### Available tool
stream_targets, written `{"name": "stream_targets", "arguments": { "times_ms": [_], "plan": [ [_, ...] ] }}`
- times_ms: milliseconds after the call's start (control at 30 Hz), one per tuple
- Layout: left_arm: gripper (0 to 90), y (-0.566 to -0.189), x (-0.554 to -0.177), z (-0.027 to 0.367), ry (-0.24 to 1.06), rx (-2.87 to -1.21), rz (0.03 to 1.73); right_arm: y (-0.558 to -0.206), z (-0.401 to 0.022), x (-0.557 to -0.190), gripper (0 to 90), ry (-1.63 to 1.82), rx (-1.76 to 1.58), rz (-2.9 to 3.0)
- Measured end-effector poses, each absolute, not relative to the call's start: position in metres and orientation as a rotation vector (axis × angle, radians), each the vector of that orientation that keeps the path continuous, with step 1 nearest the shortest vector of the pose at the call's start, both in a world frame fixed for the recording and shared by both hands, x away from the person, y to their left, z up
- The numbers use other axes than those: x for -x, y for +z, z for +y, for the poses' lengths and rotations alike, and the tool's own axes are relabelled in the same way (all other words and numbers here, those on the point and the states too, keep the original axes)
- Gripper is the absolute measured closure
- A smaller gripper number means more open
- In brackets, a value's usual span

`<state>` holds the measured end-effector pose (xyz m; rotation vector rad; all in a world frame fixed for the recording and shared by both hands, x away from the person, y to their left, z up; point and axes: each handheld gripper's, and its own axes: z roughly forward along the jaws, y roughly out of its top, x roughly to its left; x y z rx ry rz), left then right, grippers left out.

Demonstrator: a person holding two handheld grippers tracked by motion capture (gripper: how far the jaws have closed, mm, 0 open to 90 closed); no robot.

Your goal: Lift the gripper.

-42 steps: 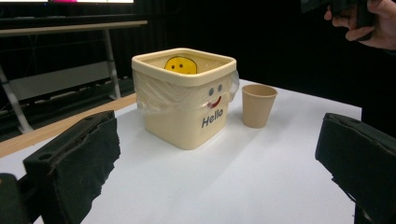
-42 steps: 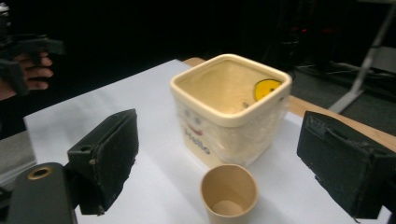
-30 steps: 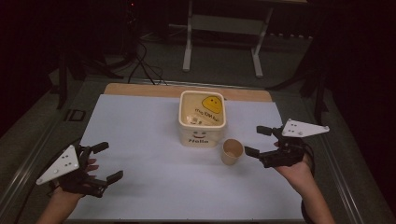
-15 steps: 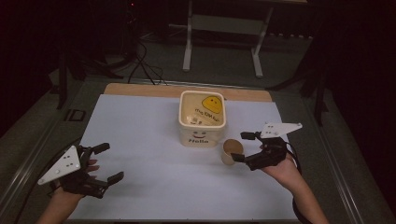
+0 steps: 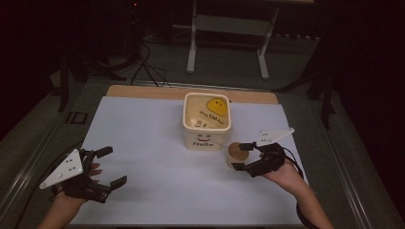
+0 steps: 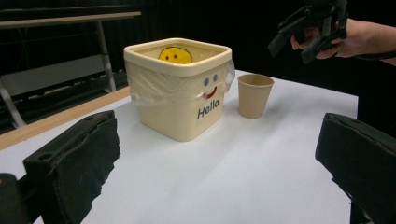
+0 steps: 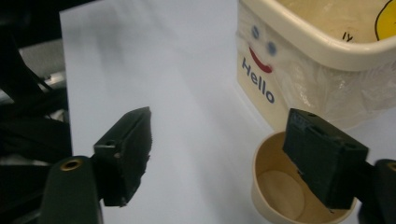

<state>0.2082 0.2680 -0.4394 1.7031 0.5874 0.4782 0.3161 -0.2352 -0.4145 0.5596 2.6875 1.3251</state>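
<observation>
A brown paper cup (image 5: 235, 151) stands upright and empty on the white table sheet (image 5: 153, 138), just right of a cream square bin (image 5: 207, 123) marked "Hello". My right gripper (image 5: 241, 156) hovers over the cup, open; its jaws have just been closing a little, and no pad presses on the cup. In the right gripper view one jaw hangs above the cup's (image 7: 280, 191) mouth and the other over bare sheet. The left gripper view shows the right gripper (image 6: 303, 39) held higher than the cup (image 6: 254, 95). My left gripper (image 5: 114, 165) rests open at the near left.
The bin (image 6: 180, 93) has a clear plastic liner and a yellow smiley face inside. A wooden strip (image 5: 191, 93) borders the table's far edge. Beyond it stand a metal frame (image 5: 227, 43) and floor cables (image 5: 143, 67). Bare sheet lies between the two hands.
My right gripper has moved left and down, from right of the cup to just over it, and its jaws stand a little narrower. The left gripper, cup and bin have not moved.
</observation>
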Motion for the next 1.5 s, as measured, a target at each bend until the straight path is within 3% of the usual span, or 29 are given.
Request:
{"name": "stream_targets", "arguments": {
  "times_ms": [733, 1500],
  "plan": [
    [0.6, -0.441, -0.209, 0.268, 0.469, -1.715, 0.585, -0.441, -0.225, -0.333, 43.9, 1.133, -0.495, 2.828],
    [0.6, -0.443, -0.210, 0.268, 0.457, -1.728, 0.584, -0.467, -0.218, -0.350, 76.2, 0.841, -0.385, 2.863]
  ]
}}
